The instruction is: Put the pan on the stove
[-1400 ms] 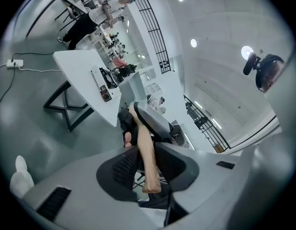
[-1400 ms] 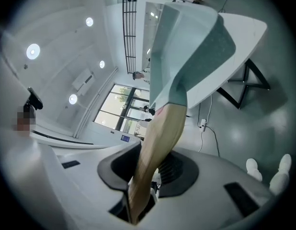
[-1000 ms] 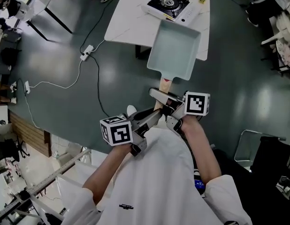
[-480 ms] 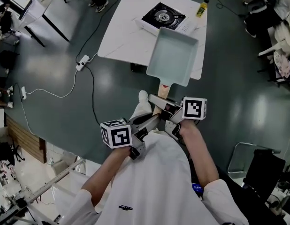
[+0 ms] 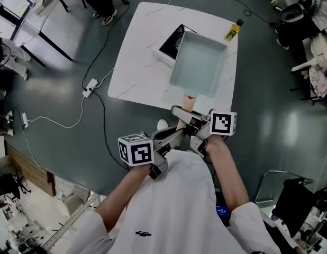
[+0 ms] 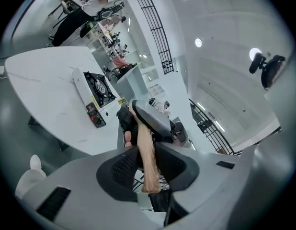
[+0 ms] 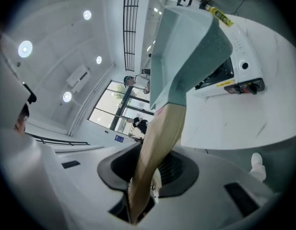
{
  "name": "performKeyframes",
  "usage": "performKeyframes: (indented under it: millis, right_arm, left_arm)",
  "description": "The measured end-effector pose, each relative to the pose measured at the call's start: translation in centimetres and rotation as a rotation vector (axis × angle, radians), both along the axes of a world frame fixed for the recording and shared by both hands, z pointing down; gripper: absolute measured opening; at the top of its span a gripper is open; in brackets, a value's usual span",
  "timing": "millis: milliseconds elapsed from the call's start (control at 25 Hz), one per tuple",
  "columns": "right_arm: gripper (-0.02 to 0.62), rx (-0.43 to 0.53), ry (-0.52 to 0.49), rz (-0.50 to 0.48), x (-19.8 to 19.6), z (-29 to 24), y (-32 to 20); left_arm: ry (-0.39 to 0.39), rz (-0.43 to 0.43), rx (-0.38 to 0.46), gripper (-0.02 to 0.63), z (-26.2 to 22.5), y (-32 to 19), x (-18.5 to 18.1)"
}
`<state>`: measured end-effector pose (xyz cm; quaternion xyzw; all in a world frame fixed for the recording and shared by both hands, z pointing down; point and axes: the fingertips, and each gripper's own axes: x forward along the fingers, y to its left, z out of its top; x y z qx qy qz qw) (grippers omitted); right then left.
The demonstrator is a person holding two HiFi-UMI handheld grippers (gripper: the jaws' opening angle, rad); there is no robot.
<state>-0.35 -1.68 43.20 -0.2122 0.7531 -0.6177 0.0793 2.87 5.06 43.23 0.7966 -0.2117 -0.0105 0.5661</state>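
Lab hall: floor power strip (image 5: 90, 87), metal-frame rigs (image 5: 73, 216), lone white table (image 5: 142, 52).

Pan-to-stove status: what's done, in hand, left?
Done: the pan is lifted and sits over the table.
In hand: the left tongs and right tongs both clamp its wooden handle. The pan hangs above the stove, partly covering it in the head view.
Left: lower it onto the stove and let go. It does not look set down yet.

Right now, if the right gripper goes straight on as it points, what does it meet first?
The pan whose handle the right gripper grips; beyond it, probably the stove, depth unclear.
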Motion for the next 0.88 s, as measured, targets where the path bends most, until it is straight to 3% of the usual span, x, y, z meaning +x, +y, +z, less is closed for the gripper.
performKeyframes:
  millis: [400, 560, 880]
  right_arm:
    - [0.103, -0.029, -0.005, -0.02, 0.9, 0.4, -9.6]
    - [0.106, -0.014, -0.04, -0.056, 1.2, 0.6, -11.7]
    - [0.107, -0.089, -0.019, -0.1, 2.9, 4.3, -13.6]
  left_arm:
    - [-0.034, -0.025, -0.009, 0.115, 0.1, -9.8, 0.9]
    - [-0.04, -0.054, -0.019, 0.117, 0.6, -11.7, 1.7]
    - [-0.043, -0.112, -0.086, 0.115, 3.8, -14.0, 3.5]
